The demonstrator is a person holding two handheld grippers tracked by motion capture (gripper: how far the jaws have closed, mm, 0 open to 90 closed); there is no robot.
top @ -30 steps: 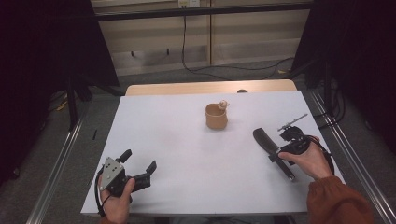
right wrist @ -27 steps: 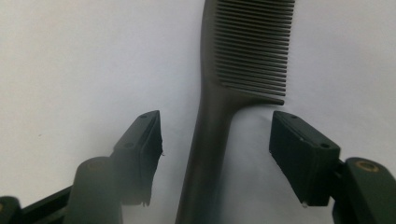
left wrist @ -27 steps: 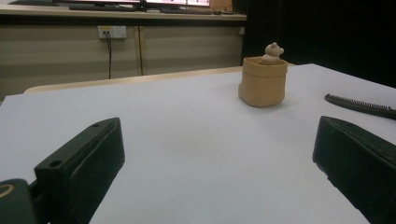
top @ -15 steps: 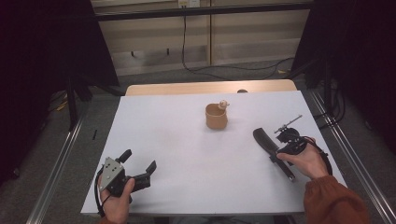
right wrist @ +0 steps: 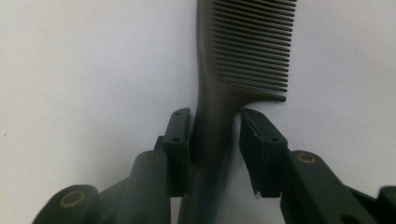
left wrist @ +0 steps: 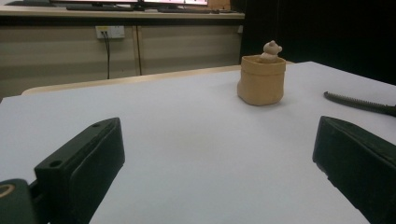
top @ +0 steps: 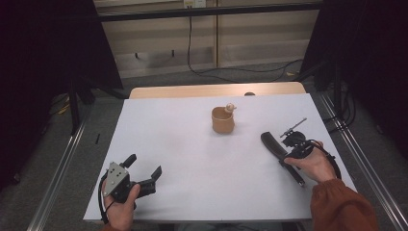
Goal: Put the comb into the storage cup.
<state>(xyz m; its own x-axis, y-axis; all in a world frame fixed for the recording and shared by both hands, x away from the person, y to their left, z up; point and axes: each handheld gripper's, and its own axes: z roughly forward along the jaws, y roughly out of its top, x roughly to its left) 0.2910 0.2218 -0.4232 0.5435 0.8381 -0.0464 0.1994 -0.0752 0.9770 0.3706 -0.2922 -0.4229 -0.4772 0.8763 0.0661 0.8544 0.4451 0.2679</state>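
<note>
At the right of the high view the right gripper (top: 284,150) straddles the handle of the black comb (right wrist: 233,60) lying on the white table (top: 192,144), jaws spread with a gap on one side, while the left gripper (top: 144,168) rests wide open at lower left

- No text, label, brand, number or sign can be read in any of the views.
</note>
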